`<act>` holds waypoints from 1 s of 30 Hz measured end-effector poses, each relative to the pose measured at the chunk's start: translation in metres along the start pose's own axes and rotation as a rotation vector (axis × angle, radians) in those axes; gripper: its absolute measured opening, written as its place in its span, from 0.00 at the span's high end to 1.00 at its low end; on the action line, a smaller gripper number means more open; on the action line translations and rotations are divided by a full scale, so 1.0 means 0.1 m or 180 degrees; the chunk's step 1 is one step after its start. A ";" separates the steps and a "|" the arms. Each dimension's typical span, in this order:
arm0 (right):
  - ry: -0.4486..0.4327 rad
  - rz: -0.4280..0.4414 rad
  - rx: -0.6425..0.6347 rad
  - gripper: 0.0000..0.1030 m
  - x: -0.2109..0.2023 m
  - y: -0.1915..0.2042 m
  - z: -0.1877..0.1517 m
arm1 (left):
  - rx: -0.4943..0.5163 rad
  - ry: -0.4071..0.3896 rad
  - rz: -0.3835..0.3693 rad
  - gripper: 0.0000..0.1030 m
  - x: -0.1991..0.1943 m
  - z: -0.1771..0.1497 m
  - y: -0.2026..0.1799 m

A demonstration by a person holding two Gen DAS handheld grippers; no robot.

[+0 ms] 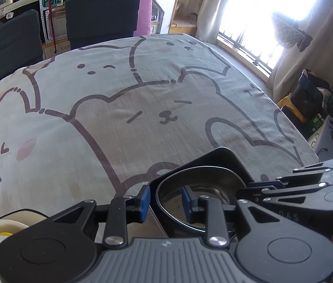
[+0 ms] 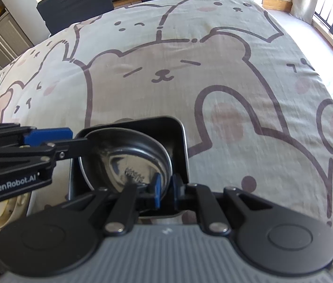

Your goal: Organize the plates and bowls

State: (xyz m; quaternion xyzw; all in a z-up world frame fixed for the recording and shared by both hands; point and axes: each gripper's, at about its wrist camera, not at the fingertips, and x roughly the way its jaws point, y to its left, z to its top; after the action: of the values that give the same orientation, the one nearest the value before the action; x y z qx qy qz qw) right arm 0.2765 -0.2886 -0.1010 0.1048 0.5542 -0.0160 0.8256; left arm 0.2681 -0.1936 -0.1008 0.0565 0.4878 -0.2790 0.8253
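The round steel bowl (image 2: 128, 155) sits nested inside the dark square metal tray (image 2: 178, 141) on the cartoon-bear cloth of the table (image 2: 190, 70). The right gripper (image 2: 166, 188) pinches the bowl's rim at 6 o'clock, fingers narrow. The left gripper (image 1: 165, 202) straddles the rim at 9 o'clock (pads apart, no squeeze). A cream dish (image 1: 4, 233) lies at 8 o'clock.

Bowl (image 2: 128, 155) in square tray (image 2: 178, 127) on table (image 2: 190, 70), plate (image 2: 8, 214) left of tray.

Glossy metal bowl (image 2: 128, 155) in matt black tray (image 2: 178, 127) (on woven cloth (image 2: 166, 47)).
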 end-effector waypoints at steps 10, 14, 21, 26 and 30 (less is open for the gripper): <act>-0.0340 0.0164 0.0078 0.62 -0.28 -0.11 0.00 | -0.0008 0.0018 0.0028 0.50 -0.14 -0.09 0.01; -0.0470 0.0164 0.0091 0.41 -0.37 -0.20 0.01 | -0.0014 0.0026 0.0053 0.39 -0.17 -0.15 0.04; -0.0410 -0.0073 0.0123 0.38 -0.28 -0.37 0.03 | 0.0053 0.0102 0.0076 0.38 -0.16 -0.22 0.03; -0.0259 -0.0051 0.0101 0.53 -0.16 -0.40 0.05 | 0.0037 0.0131 0.0064 0.47 -0.13 -0.22 0.04; -0.0173 -0.0018 -0.0001 0.67 -0.07 -0.36 0.06 | -0.0011 0.0212 0.0027 0.61 -0.07 -0.24 0.05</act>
State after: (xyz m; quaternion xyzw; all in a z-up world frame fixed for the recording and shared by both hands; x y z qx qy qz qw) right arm 0.2739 -0.3252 -0.0984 0.1025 0.5318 -0.0211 0.8403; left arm 0.2498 -0.1774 -0.1080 0.0664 0.5153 -0.2726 0.8098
